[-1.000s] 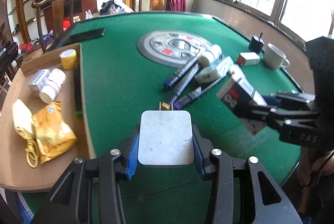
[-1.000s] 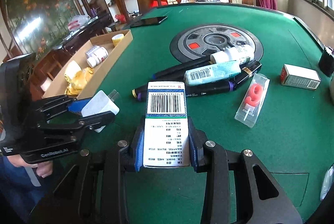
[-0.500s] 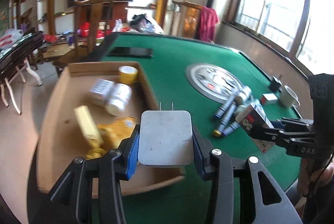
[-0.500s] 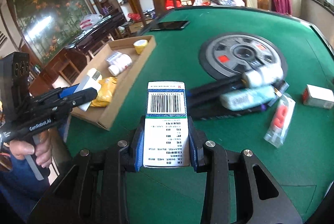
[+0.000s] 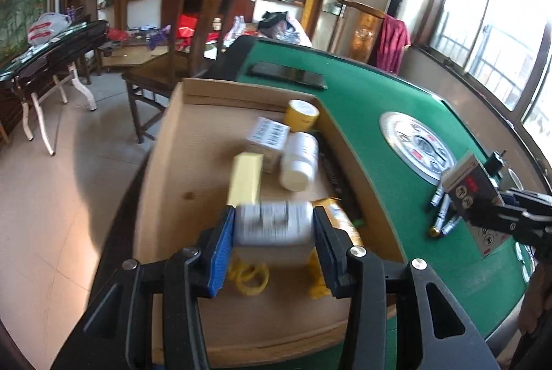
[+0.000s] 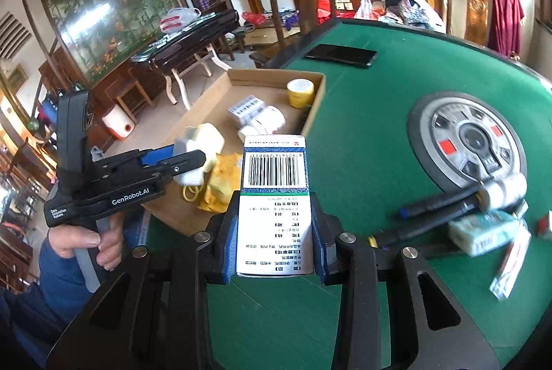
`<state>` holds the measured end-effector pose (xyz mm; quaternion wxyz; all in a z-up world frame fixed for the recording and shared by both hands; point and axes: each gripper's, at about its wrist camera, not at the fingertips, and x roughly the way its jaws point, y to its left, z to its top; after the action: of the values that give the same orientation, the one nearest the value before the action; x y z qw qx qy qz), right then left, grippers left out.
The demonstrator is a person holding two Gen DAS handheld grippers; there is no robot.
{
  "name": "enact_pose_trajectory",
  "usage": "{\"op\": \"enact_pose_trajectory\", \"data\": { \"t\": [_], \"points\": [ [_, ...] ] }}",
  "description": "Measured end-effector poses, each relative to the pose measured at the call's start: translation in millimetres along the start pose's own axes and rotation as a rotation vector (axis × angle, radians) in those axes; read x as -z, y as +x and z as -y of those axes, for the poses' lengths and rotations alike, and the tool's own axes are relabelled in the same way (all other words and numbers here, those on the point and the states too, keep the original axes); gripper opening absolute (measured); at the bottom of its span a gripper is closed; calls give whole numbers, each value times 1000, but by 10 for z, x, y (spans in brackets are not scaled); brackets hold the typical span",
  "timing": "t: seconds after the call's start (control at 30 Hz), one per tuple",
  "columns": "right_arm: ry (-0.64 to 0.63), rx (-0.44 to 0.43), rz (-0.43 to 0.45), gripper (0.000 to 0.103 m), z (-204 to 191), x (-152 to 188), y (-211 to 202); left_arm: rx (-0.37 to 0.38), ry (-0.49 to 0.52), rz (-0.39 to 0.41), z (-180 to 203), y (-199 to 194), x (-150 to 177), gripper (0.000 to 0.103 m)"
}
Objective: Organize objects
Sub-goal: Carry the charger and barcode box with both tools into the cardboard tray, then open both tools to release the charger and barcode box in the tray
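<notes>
The left gripper (image 5: 274, 232) is clamped on a white charger (image 5: 274, 228) and hangs over the near end of the cardboard tray (image 5: 348, 159). The right gripper (image 6: 275, 215) is clamped on a barcoded box (image 6: 275, 208), above the green table (image 6: 396, 87) beside the tray. Recommended: lower the charger onto bare cardboard clear of the white bottle (image 5: 298, 159) and yellow packet (image 6: 222, 183) before releasing. Then bring the box across.

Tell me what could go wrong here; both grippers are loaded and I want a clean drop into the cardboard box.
The box already holds a bottle, carton and yellow packet, so the white charger in the left gripper may land on them. The right gripper, carrying the medicine carton, is close beside it; they could bump.
</notes>
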<state>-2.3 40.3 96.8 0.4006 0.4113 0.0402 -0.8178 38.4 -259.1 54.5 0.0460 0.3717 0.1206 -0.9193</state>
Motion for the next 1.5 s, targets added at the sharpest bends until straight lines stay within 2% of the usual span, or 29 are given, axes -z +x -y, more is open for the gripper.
{"op": "enact_pose_trajectory", "data": {
  "t": [0.13,0.23,0.43,0.57,0.77,1.07,1.27,1.5],
  "points": [
    [-3,-17,-13,34,-101,-183,143,-14,-12,10,-140,-22,-69,44],
    [11,-35,-31,34,-137,-344,311,3,-13,22,-187,-25,-165,44],
    [85,-63,-74,34,-113,-752,771,27,-47,-12,-333,206,-370,44],
    [111,-59,-93,34,-164,-1041,1105,28,-74,-31,-453,376,-508,44],
    [85,-19,-119,34,-377,-1374,1644,21,-124,-48,-636,586,-604,44],
    [107,-7,-154,34,-444,-1627,2194,35,-167,-44,-711,641,-584,44],
    [151,-22,-200,34,-366,-1635,2474,27,-159,-67,-703,684,-591,45],
    [145,-33,-202,35,-385,-1623,2546,19,-150,-92,-681,725,-591,45]
  ]
}}
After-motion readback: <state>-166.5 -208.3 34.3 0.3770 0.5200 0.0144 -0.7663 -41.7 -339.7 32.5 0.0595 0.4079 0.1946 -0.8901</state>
